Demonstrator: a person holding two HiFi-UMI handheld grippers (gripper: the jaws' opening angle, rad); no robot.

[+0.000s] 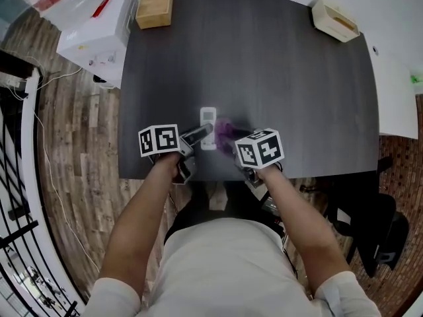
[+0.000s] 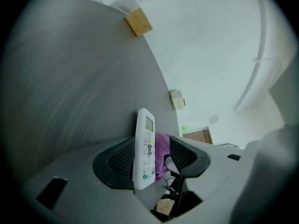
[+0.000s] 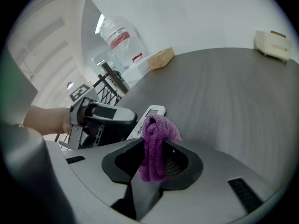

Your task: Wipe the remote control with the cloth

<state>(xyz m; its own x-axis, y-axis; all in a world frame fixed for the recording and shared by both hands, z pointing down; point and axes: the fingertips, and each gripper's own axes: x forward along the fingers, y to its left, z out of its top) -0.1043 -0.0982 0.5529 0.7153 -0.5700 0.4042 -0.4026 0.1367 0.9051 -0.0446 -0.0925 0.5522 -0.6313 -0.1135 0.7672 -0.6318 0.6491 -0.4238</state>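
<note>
Here, by the table's (image 1: 264, 78) near edge, left gripper's (image 2: 150, 157) wide jaws flank the remote (image 1: 208, 124); right gripper's (image 3: 153, 161) jaws clamp the cloth (image 3: 156, 132).

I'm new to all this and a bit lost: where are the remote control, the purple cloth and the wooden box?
remote control (image 2: 144, 155), left gripper view, on its button face.
purple cloth (image 3: 154, 148), right gripper view, on its bunched middle.
wooden box (image 1: 155, 2), head view, on its middle.
</note>
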